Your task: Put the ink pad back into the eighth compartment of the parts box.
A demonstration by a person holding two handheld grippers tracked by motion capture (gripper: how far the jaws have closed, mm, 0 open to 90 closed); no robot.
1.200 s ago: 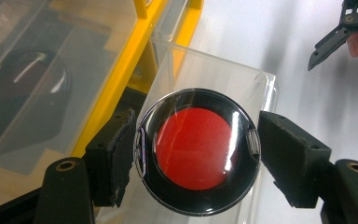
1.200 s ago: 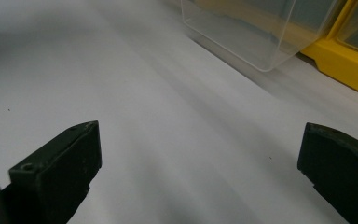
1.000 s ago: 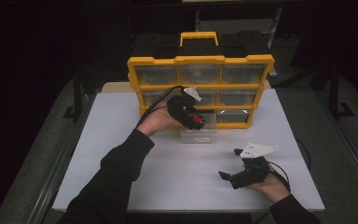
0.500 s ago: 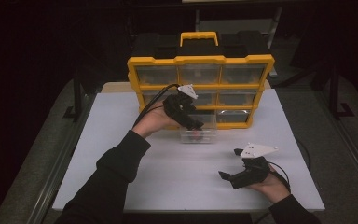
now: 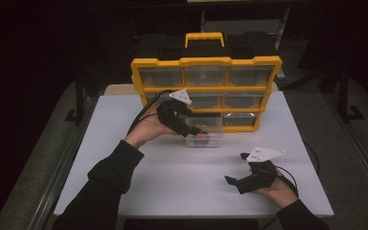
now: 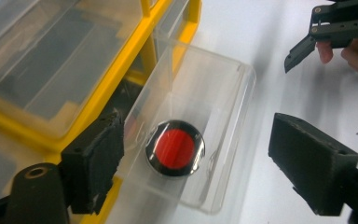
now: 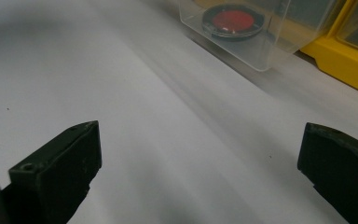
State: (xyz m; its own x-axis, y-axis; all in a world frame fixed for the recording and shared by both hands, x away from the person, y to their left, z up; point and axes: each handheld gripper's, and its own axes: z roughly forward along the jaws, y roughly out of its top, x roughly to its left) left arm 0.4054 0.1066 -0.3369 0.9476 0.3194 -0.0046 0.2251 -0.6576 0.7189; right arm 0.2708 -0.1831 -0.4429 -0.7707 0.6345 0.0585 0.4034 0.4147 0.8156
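Red disc [image 5: 201,136] sits in the clear drawer [image 5: 206,136], which is pulled out from the bottom row of the yellow organizer [image 5: 206,91] onto the white table [image 5: 172,177]. High view: left gripper [image 5: 197,132] hangs over the drawer's open top, jaw tips near the disc. Right gripper [image 5: 235,173] lies low toward the near right part of the table, well apart from the drawer, with bare white surface between them. Table edges left and right stand well clear of both hands.

Left gripper view: jaws spread wide, holding nothing. Disc [image 6: 175,147], red centre in a dark ring, lies flat on the drawer floor near the drawer's front wall [image 6: 205,196], between the two jaw lines. One jaw is over the organizer's yellow frame [image 6: 121,74], the other outside the drawer over the table [image 6: 279,84]. Right gripper [image 6: 326,79] shows at upper right, held in a hand [image 6: 354,49].

Right gripper view: jaws spread wide, empty, low over the table [image 7: 168,140]. Drawer [image 7: 261,51] with disc [image 7: 233,21] sits far ahead, against the yellow organizer base [image 7: 345,65]; open surface lies in between.
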